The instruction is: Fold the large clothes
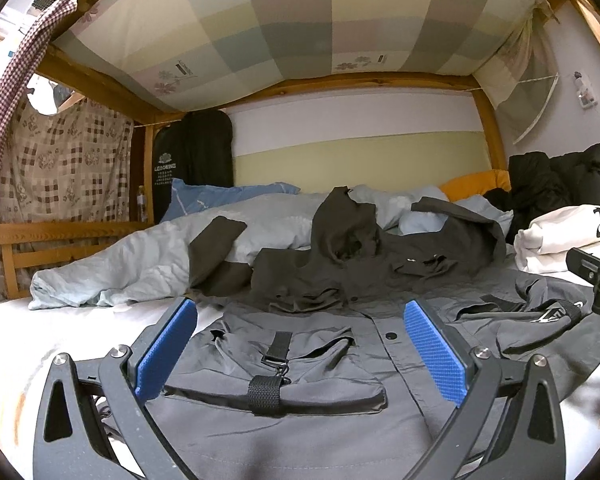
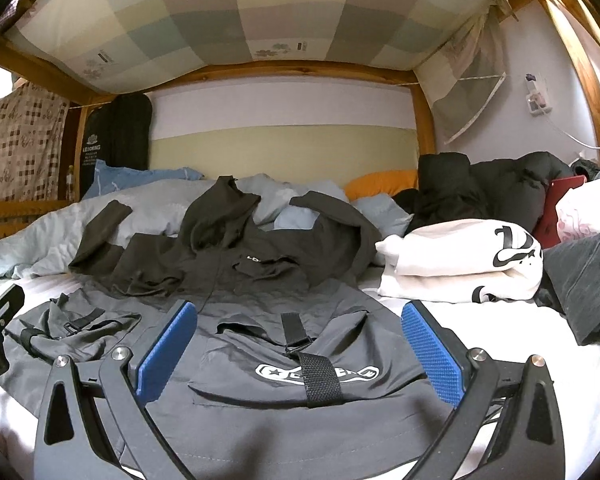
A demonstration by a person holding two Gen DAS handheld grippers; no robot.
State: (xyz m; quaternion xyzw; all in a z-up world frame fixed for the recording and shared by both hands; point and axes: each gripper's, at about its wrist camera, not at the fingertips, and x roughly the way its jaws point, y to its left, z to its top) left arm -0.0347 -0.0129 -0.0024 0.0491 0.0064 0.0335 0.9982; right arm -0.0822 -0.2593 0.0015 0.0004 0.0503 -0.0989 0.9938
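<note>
- From where I sat, the grey jacket [image 1: 300,392] lay front-up and spread across the white bedsheet [image 1: 60,340], hem towards me, hood [image 1: 340,224] and collar flopped up against the pale blue duvet [image 1: 140,256] beyond it.
- To the left of the jacket, its dark sleeve [image 1: 216,248] was draped up over the duvet; I judged that limp and easy to swing across the chest.
- My left gripper [image 1: 300,348] hung just above the jacket's left front, its blue pads [image 1: 168,352] wide apart and closed on nothing, straddling the strapped cargo pocket [image 1: 276,384].
- The cloth looked thin, woven and slightly slick, with creases holding their shape; I reckoned it light but floppy, likely to slide on the sheet if dragged.
- I took the pocket, webbing strap and buckle for bulky, stiff spots, poor places to pinch; the hem corner or side seam looked better.
- Down the middle of the jacket ran the snap placket [image 1: 390,336], a natural fold line in my judgement.
- My right gripper [image 2: 300,348] hovered over the jacket's right front, above the logo pocket [image 2: 316,372], claws likewise spread and empty.
- Right of the jacket sat a folded white garment [image 2: 460,260], close to its shoulder, so I judged the right sleeve [image 2: 340,216] needed a careful lift.
</note>
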